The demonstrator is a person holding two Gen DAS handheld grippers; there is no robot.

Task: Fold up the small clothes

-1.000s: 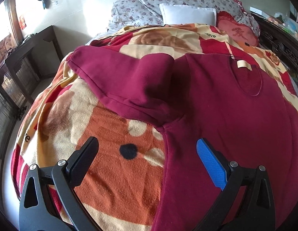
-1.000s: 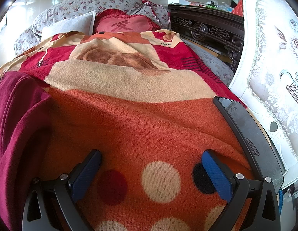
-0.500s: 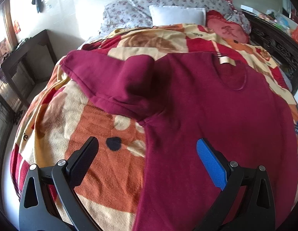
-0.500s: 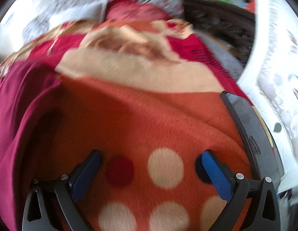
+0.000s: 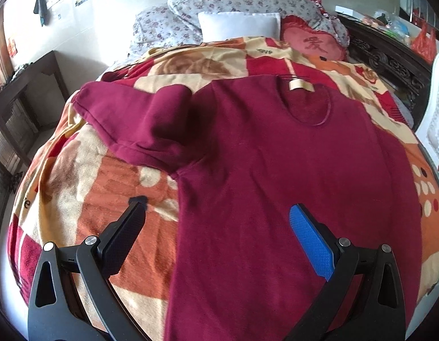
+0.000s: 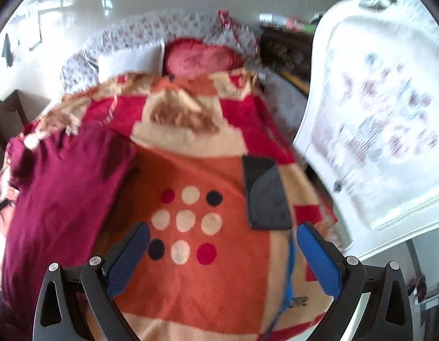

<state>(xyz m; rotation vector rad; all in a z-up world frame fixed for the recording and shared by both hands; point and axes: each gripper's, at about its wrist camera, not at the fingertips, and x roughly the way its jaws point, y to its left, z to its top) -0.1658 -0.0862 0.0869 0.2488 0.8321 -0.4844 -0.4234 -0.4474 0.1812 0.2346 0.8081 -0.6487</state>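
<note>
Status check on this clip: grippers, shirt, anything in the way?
Left gripper open, empty, above maroon shirt. Right gripper open, empty, over blanket. Shirt flat, one sleeve folded in. Dark flat object beside the shirt.

Little readable lettering on the bed

Far ahead of the left gripper's fingers, the red heart cushion [image 5: 314, 44] bears one large red Chinese character. The tan neck label [image 5: 301, 85] on the maroon shirt [image 5: 276, 170] looks blank; small dark lettering on the blanket [image 5: 86, 187] is too tiny to read.
</note>
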